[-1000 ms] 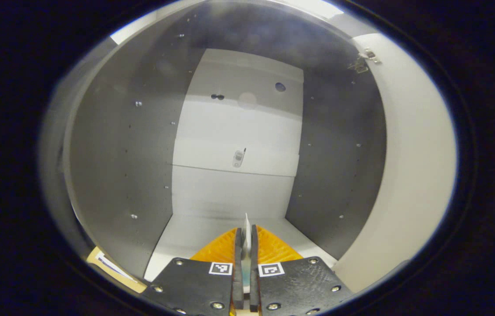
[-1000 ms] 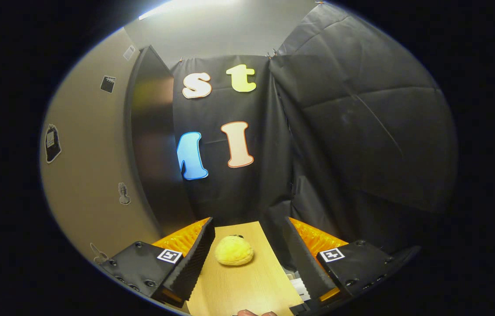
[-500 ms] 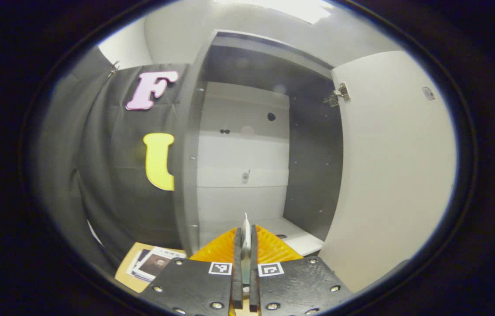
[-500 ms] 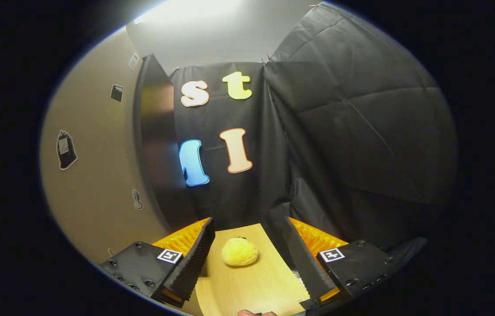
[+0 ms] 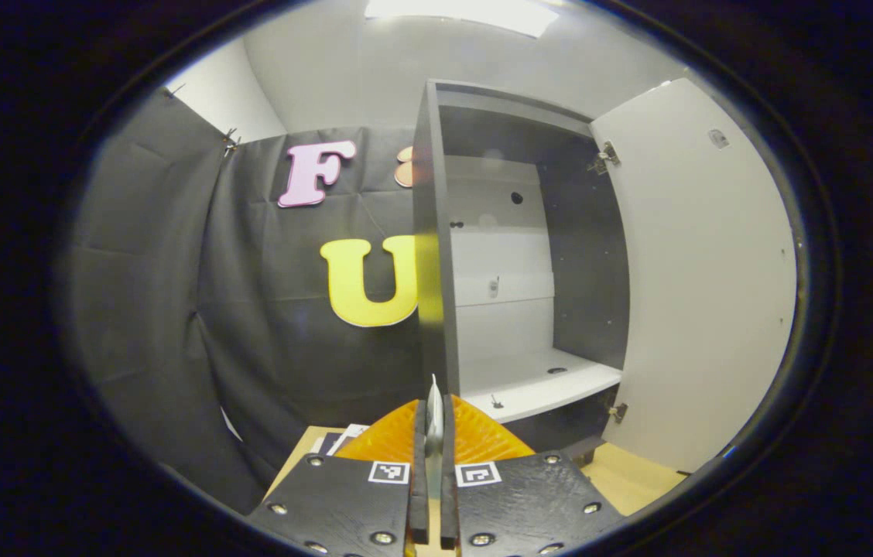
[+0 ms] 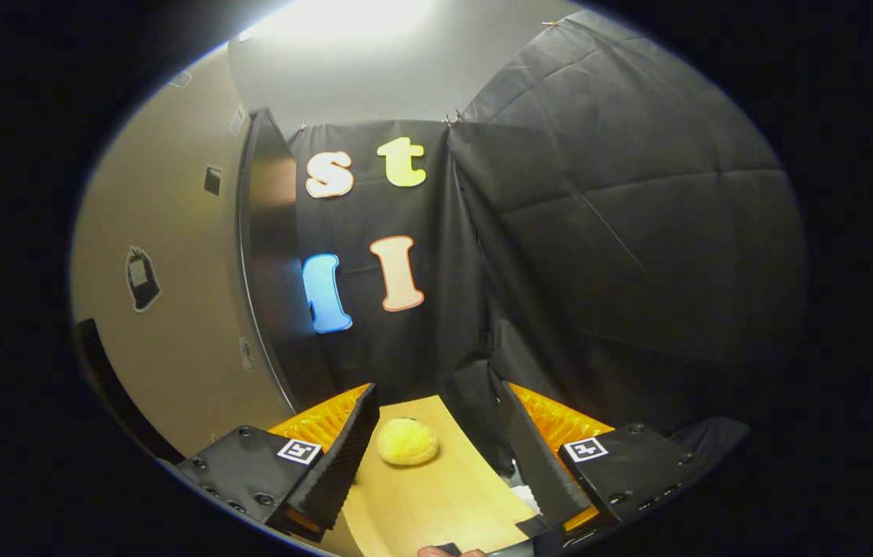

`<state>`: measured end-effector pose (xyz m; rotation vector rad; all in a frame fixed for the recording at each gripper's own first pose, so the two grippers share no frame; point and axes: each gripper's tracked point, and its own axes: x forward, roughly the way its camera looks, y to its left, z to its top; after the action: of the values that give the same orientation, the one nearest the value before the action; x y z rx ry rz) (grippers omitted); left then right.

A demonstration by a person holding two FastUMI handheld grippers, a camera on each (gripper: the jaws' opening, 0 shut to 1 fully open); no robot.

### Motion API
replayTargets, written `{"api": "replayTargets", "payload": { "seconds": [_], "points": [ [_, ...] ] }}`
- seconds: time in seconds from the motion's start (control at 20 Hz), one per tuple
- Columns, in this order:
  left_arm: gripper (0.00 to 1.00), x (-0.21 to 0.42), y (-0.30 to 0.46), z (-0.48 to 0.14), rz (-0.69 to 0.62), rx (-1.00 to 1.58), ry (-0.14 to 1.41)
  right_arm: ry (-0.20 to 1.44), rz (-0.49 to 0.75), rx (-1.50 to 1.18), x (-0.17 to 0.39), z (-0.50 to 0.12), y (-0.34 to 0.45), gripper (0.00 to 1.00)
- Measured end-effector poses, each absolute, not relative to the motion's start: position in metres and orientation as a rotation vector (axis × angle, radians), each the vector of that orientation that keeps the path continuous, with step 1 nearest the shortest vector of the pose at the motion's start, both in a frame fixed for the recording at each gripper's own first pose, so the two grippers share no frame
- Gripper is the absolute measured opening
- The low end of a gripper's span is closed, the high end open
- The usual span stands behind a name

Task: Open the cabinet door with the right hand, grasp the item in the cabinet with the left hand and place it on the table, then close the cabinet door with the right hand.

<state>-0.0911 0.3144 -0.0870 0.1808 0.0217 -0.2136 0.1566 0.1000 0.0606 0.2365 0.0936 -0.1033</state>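
In the left gripper view, the left gripper [image 5: 433, 433] is being held in front of the cabinet [image 5: 436, 232], with its jaws pressed almost together on a thin white item [image 5: 434, 402] that is sticking up between the fingers; what the item is cannot be told. The cabinet door [image 5: 703, 271] is being shown swung wide open to the right, hanging from two hinges, and the white shelf [image 5: 541, 384] inside is being seen beyond the gripper. Some papers [image 5: 340, 441] are lying on the wooden table [image 5: 630, 480] just left of the fingers. In the right gripper view, the right gripper [image 6: 436, 441] is being held over the table [image 6: 436, 503] with its jaws wide apart and nothing between them being gripped. A fuzzy yellow ball [image 6: 406, 442] is resting on the table between the fingers, close to the left one but not being pressed by either. The door's outer face [image 6: 181, 294], with small stickers on it, is being seen at the left.
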Motion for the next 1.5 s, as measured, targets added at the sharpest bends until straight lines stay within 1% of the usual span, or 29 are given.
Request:
{"api": "replayTargets", "payload": {
  "seconds": [0.15, 0.35, 0.4, 0.6, 0.65, 0.75, 0.8, 0.85, 0.9, 0.95, 1.1, 1.15, 1.2, 1.25, 1.3, 1.35, 1.4, 1.45, 1.5],
  "points": [
    [0.04, -0.107, 0.346, -0.125, -0.195, 0.163, 0.040, 0.108, -0.094, 0.279, 0.145, 0.047, 0.115, 0.98],
    [0.04, -0.124, 0.371, -0.174, -0.183, 0.122, 0.066, 0.140, -0.123, 0.319, 0.127, 0.031, 0.121, 0.98],
    [0.07, -0.126, 0.379, -0.187, -0.155, 0.123, 0.076, 0.147, -0.132, 0.319, 0.123, 0.028, 0.121, 0.98],
    [0.07, -0.135, 0.412, -0.248, -0.025, 0.070, 0.130, 0.168, -0.166, 0.308, 0.111, 0.019, 0.120, 0.98],
    [0.03, -0.139, 0.417, -0.264, -0.005, 0.053, 0.133, 0.172, -0.171, 0.308, 0.108, 0.018, 0.122, 0.98],
    [0.03, -0.144, 0.426, -0.297, 0.029, 0.037, 0.166, 0.182, -0.176, 0.301, 0.102, 0.014, 0.127, 0.98],
    [0.07, -0.147, 0.432, -0.315, 0.050, 0.032, 0.180, 0.190, -0.180, 0.291, 0.099, 0.010, 0.130, 0.98],
    [0.03, -0.149, 0.435, -0.333, 0.063, 0.020, 0.200, 0.204, -0.185, 0.281, 0.096, 0.007, 0.132, 0.98],
    [0.04, -0.151, 0.436, -0.349, 0.067, 0.005, 0.218, 0.217, -0.190, 0.275, 0.092, 0.005, 0.134, 0.98],
    [0.07, -0.152, 0.437, -0.365, 0.072, -0.008, 0.235, 0.227, -0.190, 0.269, 0.089, 0.005, 0.138, 0.98],
    [0.07, -0.156, 0.443, -0.401, 0.067, -0.004, 0.281, 0.277, -0.184, 0.239, 0.086, -0.005, 0.146, 0.98],
    [0.07, -0.160, 0.443, -0.412, 0.064, -0.001, 0.288, 0.293, -0.186, 0.211, 0.084, -0.008, 0.146, 0.98],
    [0.04, -0.159, 0.443, -0.418, 0.062, -0.001, 0.293, 0.296, -0.193, 0.183, 0.082, -0.007, 0.145, 0.98],
    [0.07, -0.160, 0.444, -0.425, 0.059, 0.004, 0.297, 0.298, -0.190, 0.163, 0.080, -0.006, 0.147, 0.98],
    [0.04, -0.161, 0.446, -0.429, 0.061, 0.015, 0.293, 0.303, -0.182, 0.149, 0.078, -0.008, 0.152, 0.98],
    [0.03, -0.160, 0.447, -0.428, 0.062, 0.028, 0.282, 0.308, -0.178, 0.137, 0.077, -0.008, 0.154, 0.98],
    [0.03, -0.159, 0.447, -0.430, 0.065, 0.043, 0.273, 0.316, -0.180, 0.127, 0.076, -0.010, 0.154, 0.98],
    [0.07, -0.162, 0.448, -0.432, 0.070, 0.064, 0.257, 0.331, -0.185, 0.121, 0.075, -0.015, 0.153, 0.98],
    [0.07, -0.165, 0.448, -0.433, 0.071, 0.084, 0.247, 0.346, -0.186, 0.122, 0.073, -0.020, 0.153, 0.98]
  ]
}}
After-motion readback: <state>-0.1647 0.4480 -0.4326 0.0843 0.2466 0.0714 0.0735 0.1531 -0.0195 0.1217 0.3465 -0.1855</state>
